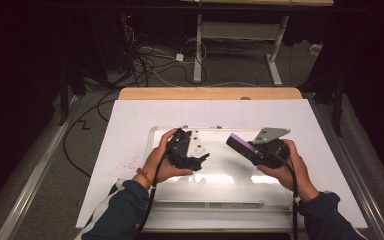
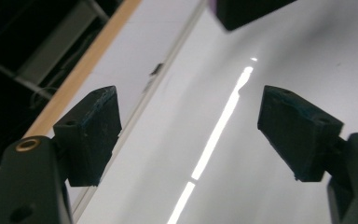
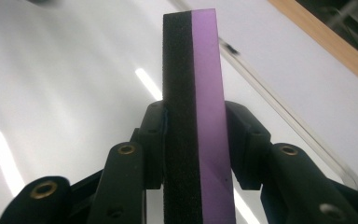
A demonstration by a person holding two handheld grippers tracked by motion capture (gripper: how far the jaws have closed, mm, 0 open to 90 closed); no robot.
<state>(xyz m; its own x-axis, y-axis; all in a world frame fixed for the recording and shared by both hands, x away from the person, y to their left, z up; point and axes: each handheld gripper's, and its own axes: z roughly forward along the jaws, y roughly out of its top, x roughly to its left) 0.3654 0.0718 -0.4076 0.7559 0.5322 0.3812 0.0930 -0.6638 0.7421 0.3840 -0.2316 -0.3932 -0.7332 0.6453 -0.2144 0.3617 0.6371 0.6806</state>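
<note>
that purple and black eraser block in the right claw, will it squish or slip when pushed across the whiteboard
The purple-backed block with a black felt-like layer probably stays stiff: it stands straight between the right claw jaws without bowing. The dark layer looks fibrous, so it likely compresses slightly. On the glossy white whiteboard, which mirrors the lights, it should glide easily, and it looks light.

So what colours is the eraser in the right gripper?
Eraser: purple back, black felt; clearest in right gripper view.

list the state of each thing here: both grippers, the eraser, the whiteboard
left gripper: open, jaws wide apart, nothing between them, held above the board
right gripper: shut on the eraser
eraser: purple back, black felt, clamped on edge between the jaws, off the board
whiteboard: flat on the table, glossy, no clear marks
</note>
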